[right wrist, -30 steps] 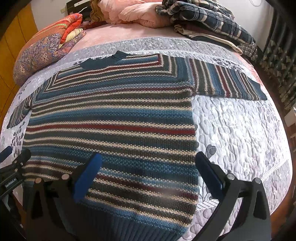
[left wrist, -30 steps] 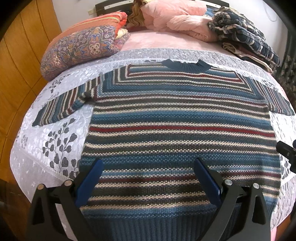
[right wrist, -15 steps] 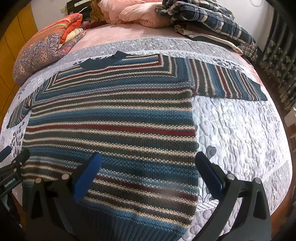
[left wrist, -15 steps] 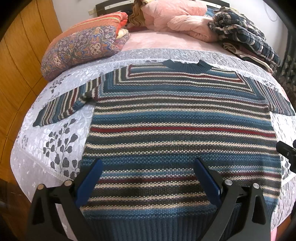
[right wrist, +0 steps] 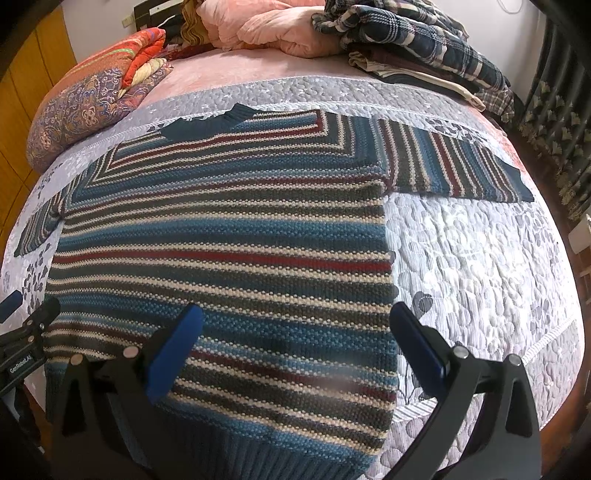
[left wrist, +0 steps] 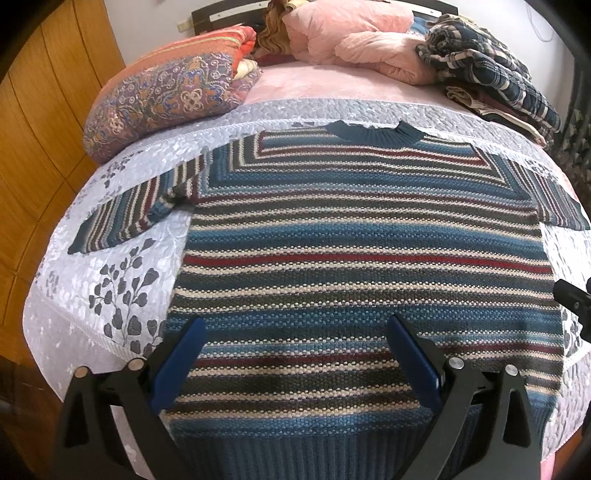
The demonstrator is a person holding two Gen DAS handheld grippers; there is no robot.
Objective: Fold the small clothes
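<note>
Both tools are held above the near hem of the striped sweater (left wrist: pixel 362 258), which lies flat, face up, on the quilted bedspread (left wrist: pixel 122 280). The left gripper (left wrist: pixel 295 332) has its jaws spread wide and nothing between them; it sits over the left half of the ribbed hem (left wrist: pixel 314 450). The right gripper (right wrist: pixel 295 321) is likewise wide apart and empty, over the hem's right corner, its outer finger (right wrist: pixel 417 347) beyond the sweater's side edge, above bare quilt.

Beyond the hem the body lies smooth, with no visible creases. The left sleeve (left wrist: pixel 136 210) and right sleeve (right wrist: pixel 454 166) are spread outward from the shoulders, the collar (left wrist: pixel 373 129) at the far end.

Judgement: no fold has yet been made; a first grasp is the step in hand. To do it well, each tool should take both knit layers together and clear of the quilt. The knit looks thick and may sag, so lifts should be level and matched.

Past the collar lie a patterned quilt roll (left wrist: pixel 166 99), pink bedding (left wrist: pixel 354 33) and a plaid pile (right wrist: pixel 410 40), well apart from the sweater.
</note>
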